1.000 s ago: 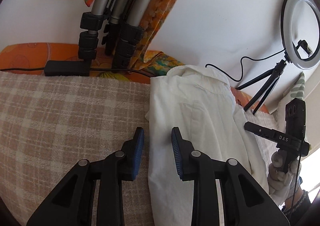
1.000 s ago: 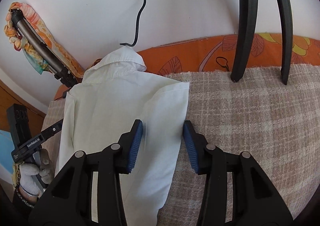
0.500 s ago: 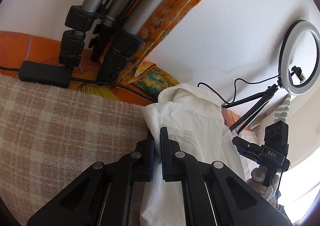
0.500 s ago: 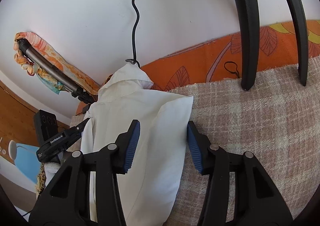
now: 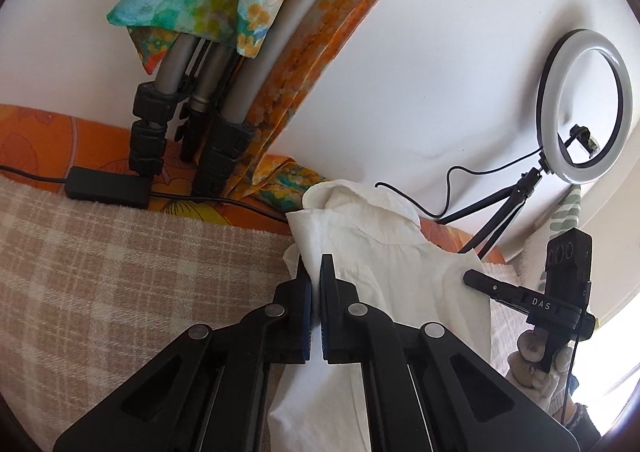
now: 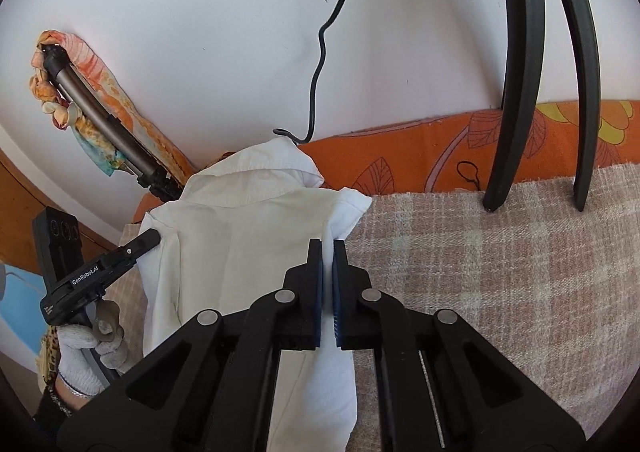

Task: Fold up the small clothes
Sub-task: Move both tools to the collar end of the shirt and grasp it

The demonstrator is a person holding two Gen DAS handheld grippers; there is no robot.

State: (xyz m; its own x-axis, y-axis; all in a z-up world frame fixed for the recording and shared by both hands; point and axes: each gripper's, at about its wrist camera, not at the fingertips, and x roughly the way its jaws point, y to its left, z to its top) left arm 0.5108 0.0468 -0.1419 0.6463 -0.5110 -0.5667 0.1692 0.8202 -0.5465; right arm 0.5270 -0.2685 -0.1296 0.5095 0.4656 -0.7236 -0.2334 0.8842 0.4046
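Observation:
A small white collared shirt [image 5: 392,272] lies on a beige plaid blanket [image 5: 120,272], collar toward the wall. My left gripper [image 5: 316,272] is shut on the shirt's left edge just below the shoulder, with a fold of white cloth pinched between its blue pads. My right gripper [image 6: 327,252] is shut on the opposite edge of the shirt [image 6: 248,236], near the other shoulder. Both pinched edges are raised a little off the blanket [image 6: 500,272]. Each gripper also shows in the other's view, held by a gloved hand [image 6: 80,356].
Grey tripod legs [image 5: 192,112] draped in a colourful scarf stand at the back left beside a black adapter box [image 5: 108,188]. A ring light [image 5: 584,108] on a small stand sits at the back right. Black stand legs [image 6: 520,92] rest on the blanket's far edge.
Both grippers went from open around the shirt's side edges to shut on them. Both have risen a little, pulling the edges up off the blanket.

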